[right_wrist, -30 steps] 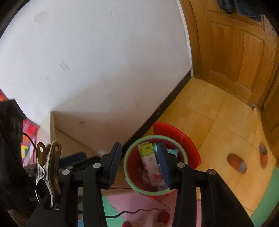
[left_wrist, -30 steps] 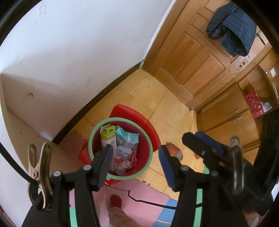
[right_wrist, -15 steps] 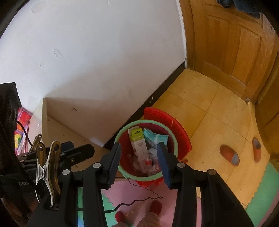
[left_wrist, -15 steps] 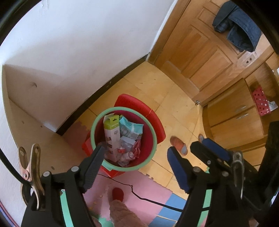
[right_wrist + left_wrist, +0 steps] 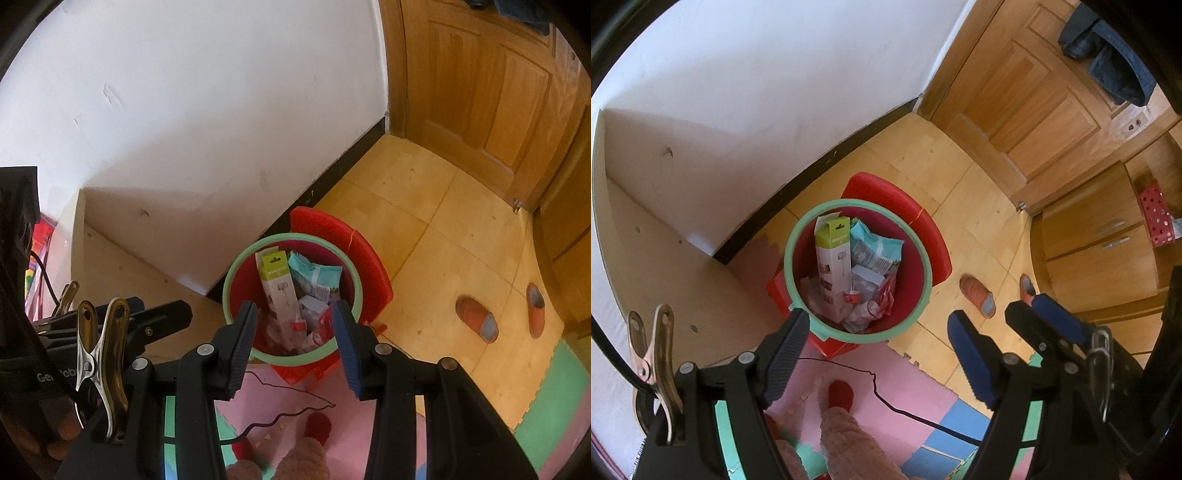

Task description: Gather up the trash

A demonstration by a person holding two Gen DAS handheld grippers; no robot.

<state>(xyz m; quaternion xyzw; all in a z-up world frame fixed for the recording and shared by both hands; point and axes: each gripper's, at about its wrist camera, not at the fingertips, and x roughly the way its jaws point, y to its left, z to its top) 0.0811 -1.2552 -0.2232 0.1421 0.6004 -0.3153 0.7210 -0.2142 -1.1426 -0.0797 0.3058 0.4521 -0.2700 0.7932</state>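
Observation:
A red trash bin with a green rim point(image 5: 919, 254) point(image 5: 354, 277) stands on the floor by the wall. It holds a white and green box point(image 5: 833, 258) point(image 5: 279, 288), a teal packet point(image 5: 873, 247) point(image 5: 314, 277) and crumpled wrappers. My left gripper point(image 5: 875, 354) is open and empty, high above the bin's near edge. My right gripper point(image 5: 295, 343) is open and empty, also high above the bin; its fingers frame the bin's near rim. The right gripper's blue fingers point(image 5: 1056, 321) show at the right of the left wrist view.
A red stool point(image 5: 905, 206) stands behind the bin. Two orange slippers point(image 5: 476, 325) point(image 5: 535, 310) lie on the tile floor. Foam mats point(image 5: 905, 387) with a black cable point(image 5: 886, 395) lie below. A wooden shelf point(image 5: 665, 258), a door point(image 5: 498, 92) and a cabinet point(image 5: 1100, 251) surround the spot.
Both grippers have risen and drawn back from the bin, so it looks smaller and further down. Both stay open and empty.

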